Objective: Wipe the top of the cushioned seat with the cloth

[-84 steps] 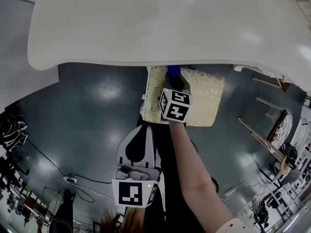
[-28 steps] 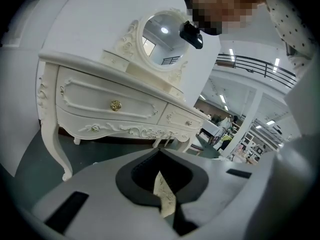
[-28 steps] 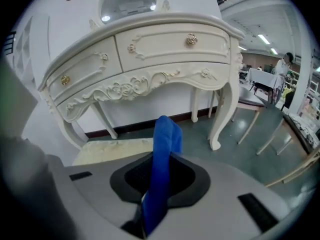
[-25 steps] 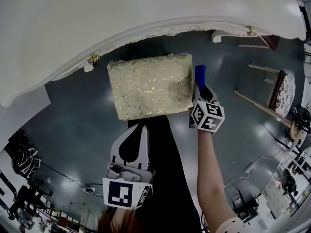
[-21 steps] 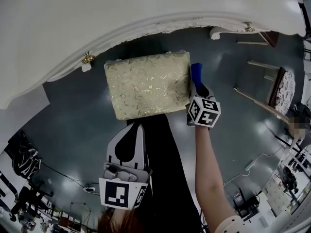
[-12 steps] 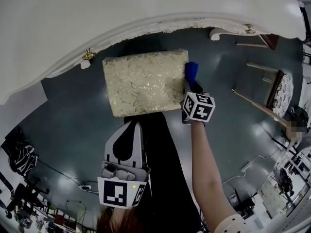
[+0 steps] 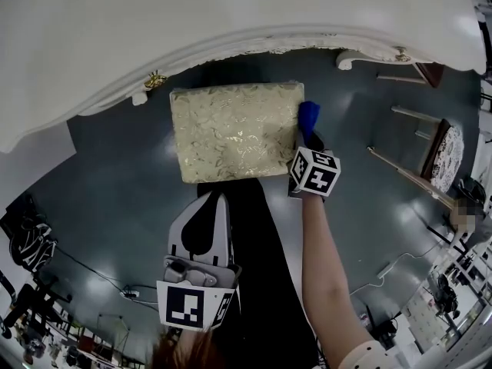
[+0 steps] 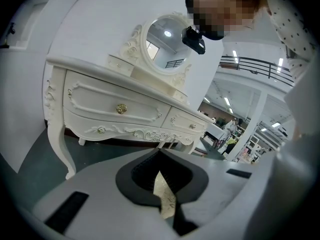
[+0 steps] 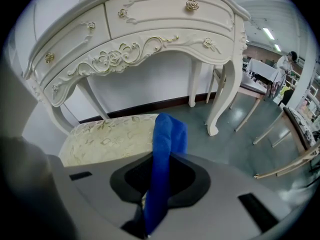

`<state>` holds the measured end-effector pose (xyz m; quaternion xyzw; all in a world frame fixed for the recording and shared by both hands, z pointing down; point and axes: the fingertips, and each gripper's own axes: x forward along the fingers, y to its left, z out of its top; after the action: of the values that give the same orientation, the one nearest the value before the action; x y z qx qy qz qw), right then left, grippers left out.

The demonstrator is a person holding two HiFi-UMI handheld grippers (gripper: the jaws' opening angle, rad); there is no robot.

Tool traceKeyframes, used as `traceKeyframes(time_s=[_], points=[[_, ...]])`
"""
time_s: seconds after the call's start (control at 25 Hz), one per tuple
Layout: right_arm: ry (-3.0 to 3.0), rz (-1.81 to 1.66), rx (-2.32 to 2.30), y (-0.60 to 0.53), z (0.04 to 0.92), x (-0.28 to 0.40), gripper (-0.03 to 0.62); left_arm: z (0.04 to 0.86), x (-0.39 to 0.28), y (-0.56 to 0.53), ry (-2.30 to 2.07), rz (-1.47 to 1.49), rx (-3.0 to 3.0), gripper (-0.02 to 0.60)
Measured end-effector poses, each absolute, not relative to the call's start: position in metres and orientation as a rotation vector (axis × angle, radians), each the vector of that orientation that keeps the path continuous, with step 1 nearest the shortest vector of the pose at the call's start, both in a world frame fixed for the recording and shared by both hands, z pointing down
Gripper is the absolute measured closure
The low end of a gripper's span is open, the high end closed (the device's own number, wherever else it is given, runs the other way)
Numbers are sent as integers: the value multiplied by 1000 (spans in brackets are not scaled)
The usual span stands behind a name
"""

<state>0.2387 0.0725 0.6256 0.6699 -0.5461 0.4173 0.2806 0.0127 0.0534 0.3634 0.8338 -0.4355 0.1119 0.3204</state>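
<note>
1. At the right edge of the cushioned seat (image 7: 234, 131), the right gripper (image 7: 307, 138) has its jaws closed on the blue cloth (image 7: 308, 116), just beside the cushion.
2. Only the right gripper view shows that pinch. The left gripper view shows the left gripper (image 8: 160, 156) closed on nothing, with a sliver of seat pattern in its slit.
3. The seat stands on a dark glossy floor (image 7: 115, 175) before a white dressing table (image 7: 231, 21), whose mirror (image 8: 165, 46) appears only in the left gripper view.

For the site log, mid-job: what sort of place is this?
Probably a furniture showroom or a big hall: an ornate white dressing table with an oval mirror, the cushioned seat on a glossy grey floor, more wooden chairs nearby.
</note>
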Motion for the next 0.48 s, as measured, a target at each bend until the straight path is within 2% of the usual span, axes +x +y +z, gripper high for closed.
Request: traceKeyframes(time_s=[0.2,0.48], points=[[-1461,1114,1789,73,624,237,533,353,15,44,-1151,221,2210,583],[-1476,1119,1813,72,619,227,533,357,9,47,-1151,265,2201,583]])
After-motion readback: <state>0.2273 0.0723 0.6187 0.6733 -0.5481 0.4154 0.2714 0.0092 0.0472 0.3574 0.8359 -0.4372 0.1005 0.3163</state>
